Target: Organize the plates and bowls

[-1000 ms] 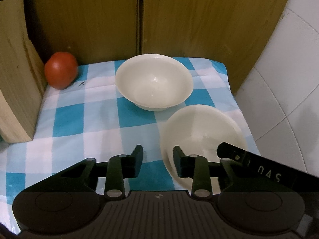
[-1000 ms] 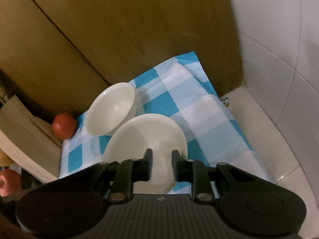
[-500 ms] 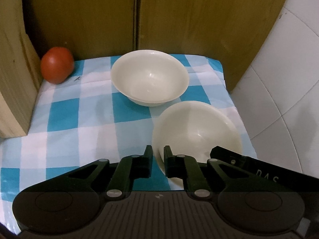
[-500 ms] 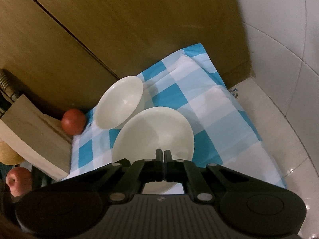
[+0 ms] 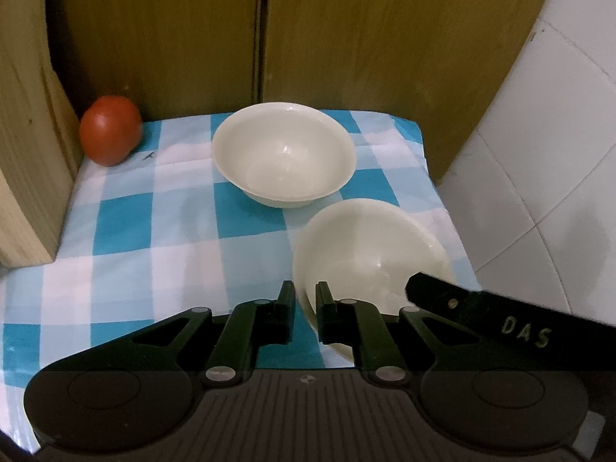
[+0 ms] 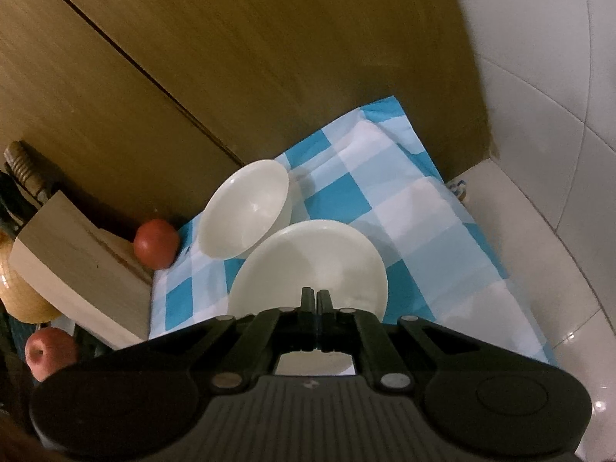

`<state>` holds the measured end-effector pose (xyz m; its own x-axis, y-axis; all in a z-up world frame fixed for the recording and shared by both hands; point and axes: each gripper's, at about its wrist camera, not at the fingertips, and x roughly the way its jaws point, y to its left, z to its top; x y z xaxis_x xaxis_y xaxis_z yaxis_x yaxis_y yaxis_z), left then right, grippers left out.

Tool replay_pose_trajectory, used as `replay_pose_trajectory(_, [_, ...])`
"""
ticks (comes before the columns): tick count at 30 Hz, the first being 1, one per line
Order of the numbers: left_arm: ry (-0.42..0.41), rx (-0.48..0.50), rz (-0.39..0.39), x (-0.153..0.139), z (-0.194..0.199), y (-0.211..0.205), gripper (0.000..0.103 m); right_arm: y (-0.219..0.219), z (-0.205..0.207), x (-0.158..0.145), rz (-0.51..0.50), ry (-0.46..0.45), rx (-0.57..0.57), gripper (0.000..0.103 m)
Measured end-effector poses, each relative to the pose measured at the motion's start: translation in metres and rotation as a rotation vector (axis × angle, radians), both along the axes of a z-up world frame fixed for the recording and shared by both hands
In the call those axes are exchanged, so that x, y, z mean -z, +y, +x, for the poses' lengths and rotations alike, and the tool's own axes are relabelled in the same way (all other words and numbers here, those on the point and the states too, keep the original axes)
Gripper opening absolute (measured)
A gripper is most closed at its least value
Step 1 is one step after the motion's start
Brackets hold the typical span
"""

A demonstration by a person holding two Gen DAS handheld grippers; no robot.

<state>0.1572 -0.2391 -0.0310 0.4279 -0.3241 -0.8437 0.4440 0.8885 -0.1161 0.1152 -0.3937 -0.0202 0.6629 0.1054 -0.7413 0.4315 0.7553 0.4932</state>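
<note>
Down at the bottom of the left wrist view, the left gripper (image 5: 304, 300) has its fingers pinched on the near left rim of the nearer bowl (image 5: 369, 254), one finger outside the wall and the other inside it. That bowl sits in the lower right of the frame on a blue and white checked cloth (image 5: 146, 231), tipped so its opening faces up and toward the left. The second bowl (image 5: 283, 154) stands upright on the cloth at the centre of the frame, just beyond the first, close to it without clearly touching. A tomato (image 5: 111, 129) rests at the upper left edge of the cloth, beside a wooden block (image 5: 27, 146) against brown cupboard doors (image 5: 346, 30). A black bar marked DAS, part of the right gripper (image 5: 496, 317), reaches in from the lower right and overlaps the nearer bowl's rim. In the right wrist view, that gripper's fingers stand together at the bottom centre, clamped on the near rim of the same bowl, which fills the middle of the frame. An apple (image 6: 48, 352) shows at the lower left edge, and white tiles (image 6: 539, 77) cover the right side.
</note>
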Motion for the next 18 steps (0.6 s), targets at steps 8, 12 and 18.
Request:
replay_pose_trajectory(8, [0.016, 0.0, -0.004, 0.005, 0.004, 0.003, 0.017, -0.02, -0.001, 0.009, 0.009, 0.032, 0.066, 0.007])
replay_pose_trajectory(12, [0.015, 0.006, 0.001, 0.005, 0.004, 0.002, 0.017, -0.02, -0.002, 0.004, 0.01, 0.015, 0.083, 0.01])
replay_pose_trajectory(18, [0.027, 0.0, 0.003, 0.009, 0.008, 0.004, 0.017, -0.022, -0.007, -0.011, -0.097, 0.003, 0.103, 0.016])
